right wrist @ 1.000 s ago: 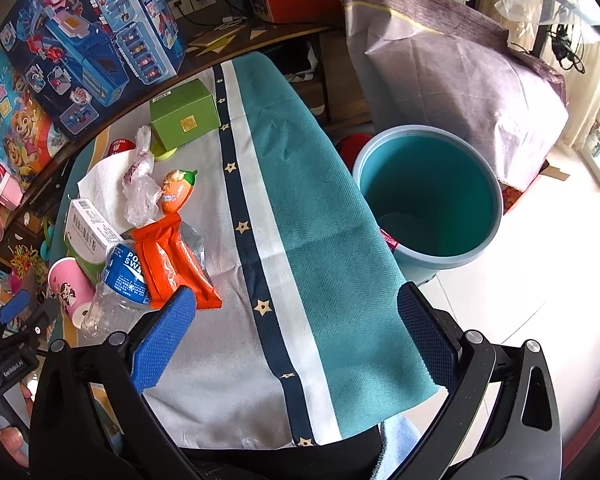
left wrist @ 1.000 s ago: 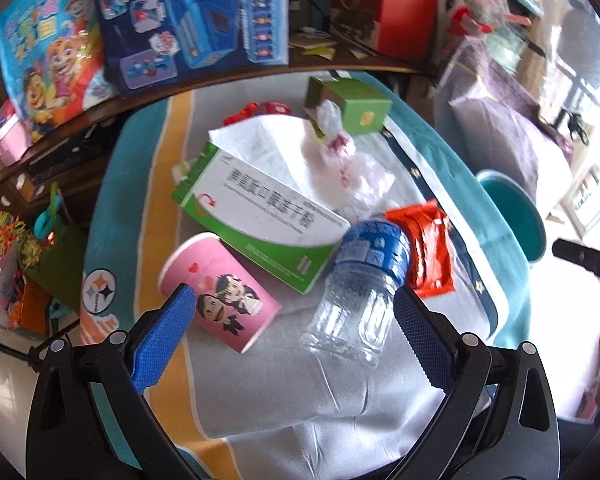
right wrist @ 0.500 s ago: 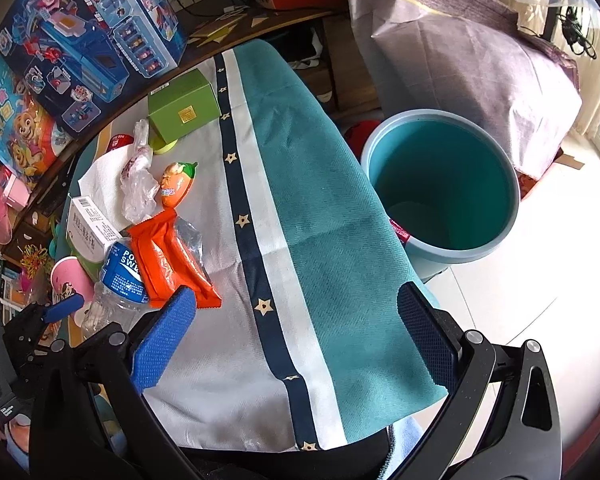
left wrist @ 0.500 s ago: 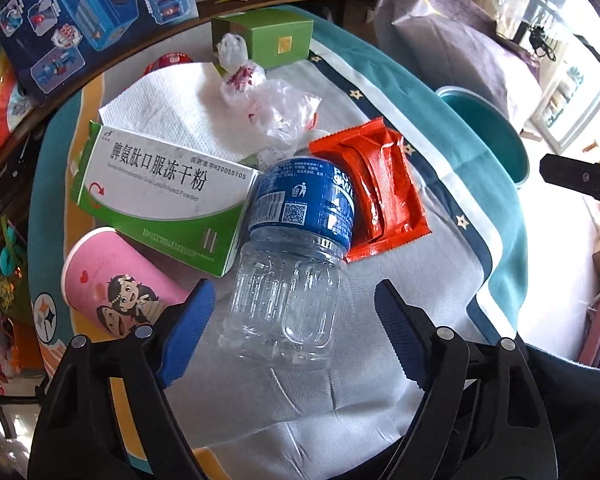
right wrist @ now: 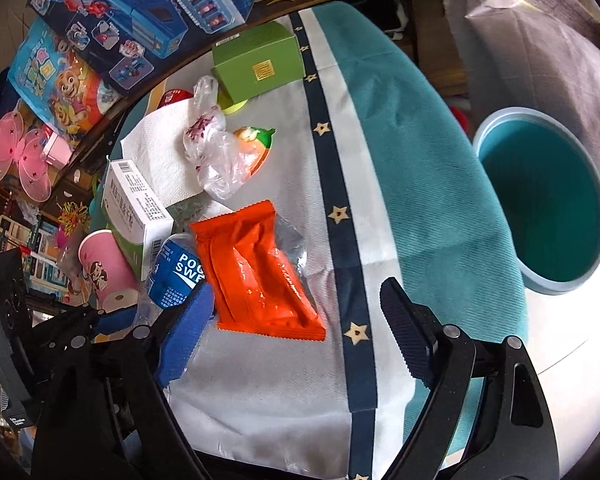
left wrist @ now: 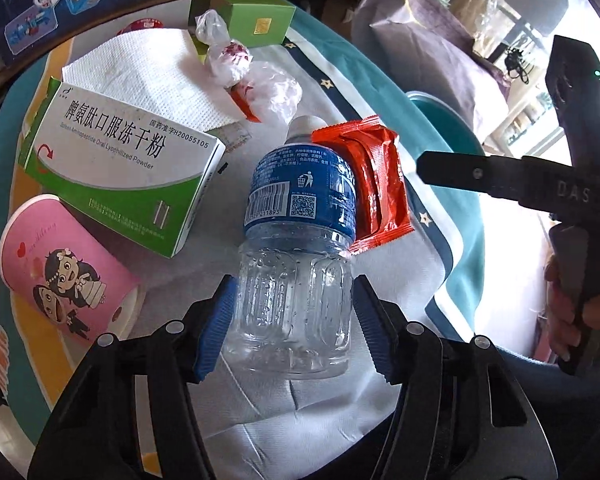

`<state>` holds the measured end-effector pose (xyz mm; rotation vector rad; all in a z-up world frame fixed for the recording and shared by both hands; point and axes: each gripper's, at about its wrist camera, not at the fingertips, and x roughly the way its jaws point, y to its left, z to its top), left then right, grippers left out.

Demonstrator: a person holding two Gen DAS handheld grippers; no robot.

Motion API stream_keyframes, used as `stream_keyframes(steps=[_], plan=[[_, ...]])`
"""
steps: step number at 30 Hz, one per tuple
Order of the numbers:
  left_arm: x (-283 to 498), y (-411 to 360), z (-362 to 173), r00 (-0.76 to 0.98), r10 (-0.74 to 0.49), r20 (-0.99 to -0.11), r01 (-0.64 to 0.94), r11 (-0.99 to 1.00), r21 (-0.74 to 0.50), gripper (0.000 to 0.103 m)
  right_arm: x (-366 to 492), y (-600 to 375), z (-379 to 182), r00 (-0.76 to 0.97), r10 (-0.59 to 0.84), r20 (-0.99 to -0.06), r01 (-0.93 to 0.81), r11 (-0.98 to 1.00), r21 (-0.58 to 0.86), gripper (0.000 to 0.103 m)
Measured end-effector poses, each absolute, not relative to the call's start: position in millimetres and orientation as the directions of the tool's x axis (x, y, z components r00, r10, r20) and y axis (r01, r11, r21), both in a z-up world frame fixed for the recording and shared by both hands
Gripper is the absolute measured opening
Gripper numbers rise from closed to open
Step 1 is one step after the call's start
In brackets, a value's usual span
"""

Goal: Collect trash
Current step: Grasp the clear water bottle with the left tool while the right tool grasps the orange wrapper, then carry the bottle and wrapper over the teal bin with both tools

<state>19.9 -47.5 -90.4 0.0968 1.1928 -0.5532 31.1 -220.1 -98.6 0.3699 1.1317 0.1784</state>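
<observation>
Item: plastic bottle (left wrist: 296, 248), clear body, blue label, white cap, lying on the striped cloth (left wrist: 380, 288) with its base toward you and its cap pointing far. An orange wrapper (left wrist: 374, 184) lies against its right shoulder; a medicine carton (left wrist: 120, 168) and a pink paper cup (left wrist: 64, 272) sit to its left.

Left gripper (left wrist: 294, 320): your jaws are closing, one blue pad on each side of the ribbed lower body, right at the plastic; whether they already press it is hard to tell. Finish the squeeze on the ribbed section, not the smooth base, and go gently so the thin wall does not buckle and squirt out. Lift straight up so the wrapper stays put.

Right gripper (right wrist: 288, 328): jaws wide apart though closing, nothing between them, hovering over the near edge of the wrapper.

Destination: teal bin (right wrist: 540, 208), on the floor off the right side of the cloth, apparently empty.

Pose: both tools tip steeply down at the cloth. Your right hand (left wrist: 576, 312) wraps its handle at the far right.
</observation>
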Motion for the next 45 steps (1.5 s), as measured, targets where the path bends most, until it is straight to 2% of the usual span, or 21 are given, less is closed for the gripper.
stream_keyframes(steps=[5, 7, 9, 11, 14, 17, 22, 23, 25, 34, 45], plan=[[18.4, -38.7, -92.2, 0.231, -0.385, -0.894, 0.447, 0.858, -0.254, 0.064, 45.3, -207.6, -110.4, 0.389, 0.347, -0.853, 0.022, 0.923, 0.385, 0.082], [19.3, -39.7, -93.3, 0.227, -0.384, -0.895, 0.447, 0.858, -0.255, 0.065, 48.0, -208.6, -116.9, 0.374, 0.374, -0.849, 0.026, 0.911, 0.412, 0.078], [20.6, -41.4, -96.0, 0.219, -0.376, -0.900, 0.448, 0.858, -0.249, 0.065, 49.8, -209.3, -124.4, 0.353, 0.410, -0.841, 0.026, 0.894, 0.447, 0.063], [21.5, -43.1, -98.9, 0.207, -0.373, -0.904, 0.453, 0.856, -0.249, 0.066, 49.4, -208.2, -130.8, 0.333, 0.443, -0.832, 0.020, 0.879, 0.476, 0.058], [24.1, -49.5, -103.6, 0.193, -0.364, -0.911, 0.458, 0.855, -0.244, 0.069, 46.5, -208.7, -133.0, 0.329, 0.479, -0.814, 0.002, 0.861, 0.508, 0.038], [29.0, -55.1, -107.7, 0.184, -0.350, -0.918, 0.457, 0.858, -0.236, 0.071, 41.9, -217.0, -127.3, 0.357, 0.453, -0.816, 0.007, 0.873, 0.488, 0.030], [39.5, -62.3, -115.3, 0.173, -0.327, -0.929, 0.436, 0.871, -0.226, 0.071, 32.2, -242.1, -129.9, 0.373, 0.457, -0.808, 0.063, 0.856, 0.513, 0.029], [39.9, -63.3, -115.4, 0.180, -0.321, -0.930, 0.430, 0.876, -0.219, 0.065, 29.5, -247.3, -129.4, 0.380, 0.458, -0.804, 0.074, 0.851, 0.520, 0.029], [38.4, -64.7, -112.4, 0.195, -0.316, -0.929, 0.429, 0.879, -0.209, 0.062, 25.4, -256.5, -127.2, 0.396, 0.458, -0.796, 0.088, 0.844, 0.529, 0.029], [35.1, -81.5, -73.8, 0.265, -0.310, -0.913, 0.451, 0.877, -0.167, 0.062, 13.2, -303.1, -105.2, 0.505, 0.449, -0.737, 0.132, 0.804, 0.580, 0.029], [65.0, -155.4, -37.0, 0.276, -0.382, -0.882, 0.560, 0.810, -0.175, 0.062, -7.3, -419.0, -76.1, 0.648, 0.284, -0.707, 0.294, 0.763, 0.576, 0.029]])
